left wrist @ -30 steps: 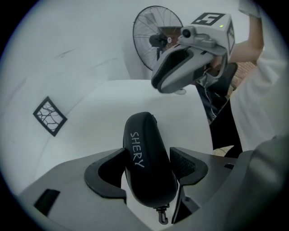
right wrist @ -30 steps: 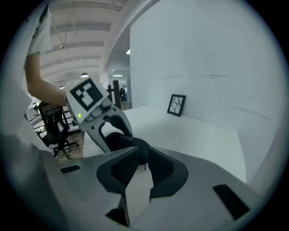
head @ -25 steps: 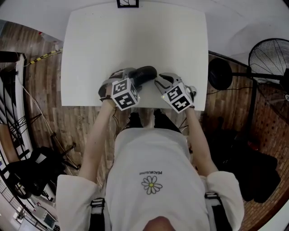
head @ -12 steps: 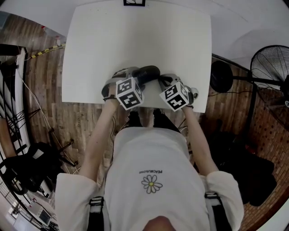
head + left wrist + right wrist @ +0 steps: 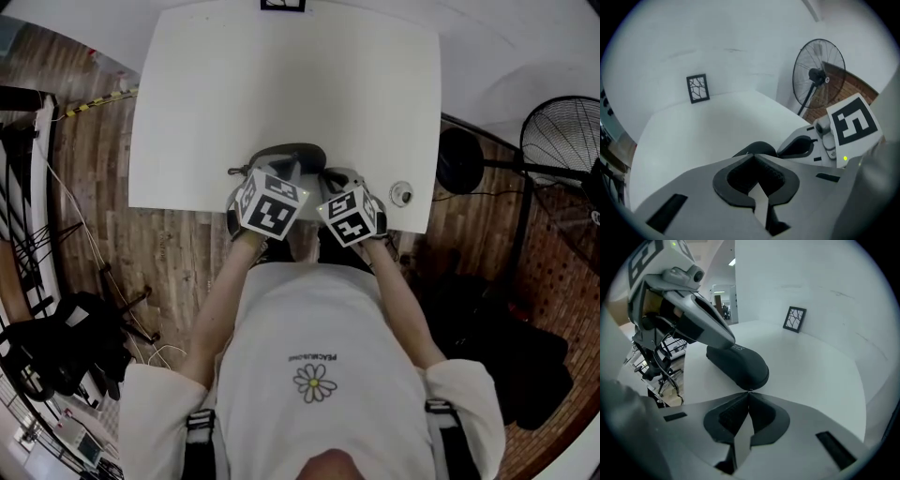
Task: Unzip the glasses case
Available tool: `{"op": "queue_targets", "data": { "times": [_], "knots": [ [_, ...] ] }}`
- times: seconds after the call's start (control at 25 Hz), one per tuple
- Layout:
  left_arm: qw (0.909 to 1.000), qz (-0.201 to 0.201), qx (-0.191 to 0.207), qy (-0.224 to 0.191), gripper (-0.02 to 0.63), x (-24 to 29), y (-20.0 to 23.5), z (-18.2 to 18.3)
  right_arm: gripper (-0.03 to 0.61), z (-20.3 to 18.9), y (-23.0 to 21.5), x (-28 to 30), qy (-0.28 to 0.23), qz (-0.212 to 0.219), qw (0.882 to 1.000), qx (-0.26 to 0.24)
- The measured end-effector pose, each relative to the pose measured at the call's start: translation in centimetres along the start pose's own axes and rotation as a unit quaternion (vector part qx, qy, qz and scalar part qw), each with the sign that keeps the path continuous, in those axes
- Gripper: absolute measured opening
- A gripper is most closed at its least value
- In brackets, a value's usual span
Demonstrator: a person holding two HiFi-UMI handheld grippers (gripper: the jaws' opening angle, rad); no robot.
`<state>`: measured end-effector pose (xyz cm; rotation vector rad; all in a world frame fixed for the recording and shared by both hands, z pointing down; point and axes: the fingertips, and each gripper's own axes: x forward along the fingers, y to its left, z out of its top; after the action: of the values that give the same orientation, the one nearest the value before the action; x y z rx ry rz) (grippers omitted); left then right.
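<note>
A dark oval glasses case (image 5: pixel 289 154) lies closed on the white table (image 5: pixel 281 75), near its front edge. My left gripper (image 5: pixel 752 157) hovers just short of the case (image 5: pixel 757 148); its jaws have just been closing and now meet with nothing between them. My right gripper (image 5: pixel 749 393) is shut, its tips touching the near end of the case (image 5: pixel 738 363). A small glint shows at those tips, and I cannot tell whether a zipper pull is pinched there. In the head view the marker cubes cover most of both grippers.
A small round object (image 5: pixel 401 194) sits on the table right of the right gripper. A framed marker card (image 5: pixel 794 318) stands at the table's far edge. A standing fan (image 5: pixel 561 127) is on the floor to the right, a dark chair (image 5: pixel 66 352) to the left.
Both grippers have drawn closer together and toward the table's front edge. The left gripper has rolled and its jaws have shut. The small round object is now uncovered.
</note>
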<state>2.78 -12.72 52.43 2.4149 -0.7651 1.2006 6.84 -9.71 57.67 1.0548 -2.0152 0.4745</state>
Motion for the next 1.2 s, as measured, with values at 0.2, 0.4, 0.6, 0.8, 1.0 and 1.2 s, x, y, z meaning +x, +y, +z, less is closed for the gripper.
{"op": "queue_targets", "data": {
  "times": [0.2,0.4,0.6,0.8,1.0,1.2],
  "knots": [
    [0.9993,0.027,-0.007,-0.024,0.015,-0.1,0.0,-0.1,0.008,-0.1,3.0,-0.2,0.001,0.027,0.999,-0.026],
    [0.9982,0.053,0.022,-0.018,0.016,0.3,0.1,-1.0,0.008,-0.4,3.9,-0.2,0.009,0.026,0.999,-0.043],
    [0.9979,0.059,0.020,-0.017,0.015,0.4,0.1,-0.8,0.008,-0.5,3.2,-0.5,0.024,0.033,0.997,-0.059],
    [0.9974,0.066,0.019,-0.021,0.015,0.5,0.2,-0.8,0.008,-0.6,1.1,-0.3,0.040,0.013,0.995,-0.089],
    [0.9974,0.066,0.018,-0.022,0.015,0.6,-0.1,-0.6,0.008,0.8,-1.3,0.9,0.043,0.033,0.985,-0.166],
    [0.9969,0.072,0.020,-0.026,0.015,0.7,-0.1,-0.6,0.008,2.1,-1.6,2.1,0.050,0.110,0.938,-0.326]
  ]
}}
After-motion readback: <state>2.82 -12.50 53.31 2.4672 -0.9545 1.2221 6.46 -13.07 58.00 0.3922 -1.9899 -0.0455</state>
